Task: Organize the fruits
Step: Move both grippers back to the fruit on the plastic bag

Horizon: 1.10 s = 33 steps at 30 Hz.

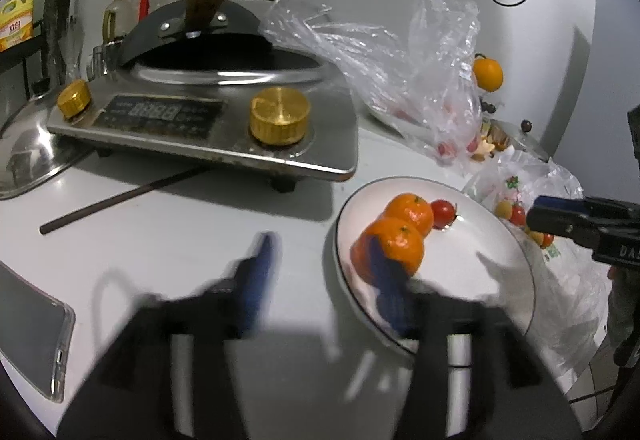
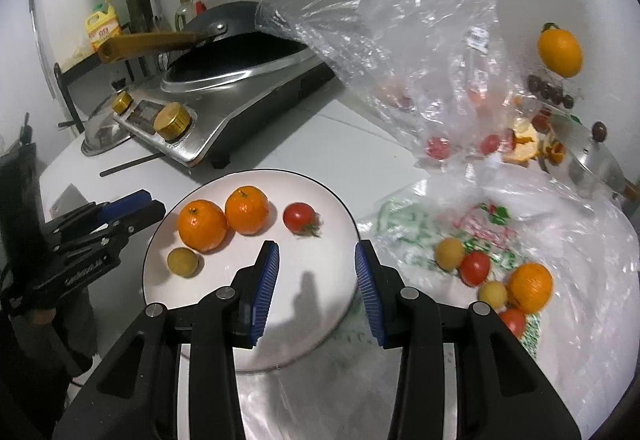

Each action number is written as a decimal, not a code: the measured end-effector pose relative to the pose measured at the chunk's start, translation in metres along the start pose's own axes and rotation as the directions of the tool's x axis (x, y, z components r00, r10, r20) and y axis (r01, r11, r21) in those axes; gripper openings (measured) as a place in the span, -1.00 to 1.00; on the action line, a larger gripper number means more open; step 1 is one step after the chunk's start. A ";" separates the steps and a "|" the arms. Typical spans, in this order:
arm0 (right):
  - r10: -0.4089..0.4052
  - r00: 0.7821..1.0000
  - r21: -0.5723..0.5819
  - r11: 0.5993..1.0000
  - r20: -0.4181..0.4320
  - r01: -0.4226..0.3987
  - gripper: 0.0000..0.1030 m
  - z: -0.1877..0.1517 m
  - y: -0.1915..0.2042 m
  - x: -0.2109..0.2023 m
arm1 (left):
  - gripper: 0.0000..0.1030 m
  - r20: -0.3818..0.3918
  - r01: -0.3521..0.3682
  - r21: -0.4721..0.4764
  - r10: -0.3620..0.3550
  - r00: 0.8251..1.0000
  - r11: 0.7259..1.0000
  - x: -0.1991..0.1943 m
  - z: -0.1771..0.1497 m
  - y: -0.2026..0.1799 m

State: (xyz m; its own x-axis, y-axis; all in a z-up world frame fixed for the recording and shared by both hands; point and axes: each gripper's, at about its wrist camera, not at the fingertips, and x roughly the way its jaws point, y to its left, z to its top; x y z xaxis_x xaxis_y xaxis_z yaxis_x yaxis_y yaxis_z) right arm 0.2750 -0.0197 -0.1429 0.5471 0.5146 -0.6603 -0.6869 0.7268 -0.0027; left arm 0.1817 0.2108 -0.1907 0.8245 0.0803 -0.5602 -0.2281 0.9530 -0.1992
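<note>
White counter w/ plate [image 2: 320, 184] half filled: right gripper [image 2: 316, 282] spread wide & empty, left gripper [image 1: 326, 276] also parted, holding nothing; next, I'd reach right to bag fruit [image 2: 530, 286], grip softly.

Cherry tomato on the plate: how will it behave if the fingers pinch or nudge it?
The cherry tomato looks round and glossy, so a nudge would probably roll it across the smooth plate. Likely soft-skinned; a hard pinch may burst it. The right gripper is open and empty.
</note>
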 end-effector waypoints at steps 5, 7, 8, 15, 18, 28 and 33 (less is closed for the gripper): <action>-0.007 1.000 0.017 1.000 0.022 0.006 -0.18 -0.009 -0.011 -0.020 | 0.41 0.029 0.030 -0.004 -0.030 0.999 1.000 -0.017 0.000 -0.018; -0.010 0.999 0.027 1.000 0.030 0.010 -0.18 -0.012 -0.017 -0.026 | 0.41 0.024 0.042 0.013 -0.043 0.999 0.999 -0.021 -0.001 -0.030; -0.012 0.999 0.031 0.999 0.033 0.011 -0.18 -0.014 -0.020 -0.029 | 0.41 0.020 0.049 0.024 -0.050 0.999 0.998 -0.023 -0.002 -0.037; -0.020 0.999 0.068 0.998 0.047 0.017 -0.18 -0.030 -0.042 -0.045 | 0.41 0.015 0.075 0.109 -0.078 0.997 0.991 -0.035 -0.002 -0.082; -0.023 0.998 0.085 0.996 0.052 0.019 -0.18 -0.037 -0.051 -0.051 | 0.41 0.014 0.079 0.133 -0.081 0.997 0.988 -0.037 -0.002 -0.096; -0.043 0.997 0.148 0.988 0.061 0.033 -0.18 -0.060 -0.088 -0.066 | 0.41 -0.013 0.100 0.193 -0.099 0.995 0.976 -0.035 -0.005 -0.139; -0.049 0.997 0.171 0.985 0.063 0.037 -0.18 -0.068 -0.104 -0.070 | 0.41 -0.023 0.113 0.213 -0.110 0.994 0.971 -0.032 -0.006 -0.158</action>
State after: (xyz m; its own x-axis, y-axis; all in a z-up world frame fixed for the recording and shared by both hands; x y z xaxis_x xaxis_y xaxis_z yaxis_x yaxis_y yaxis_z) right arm 0.2756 -0.1629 -0.1477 0.6089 0.5062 -0.6107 -0.5739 0.8126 0.1014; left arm 0.1884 0.0564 -0.1464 0.8324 -0.0322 -0.5532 -0.0181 0.9962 -0.0852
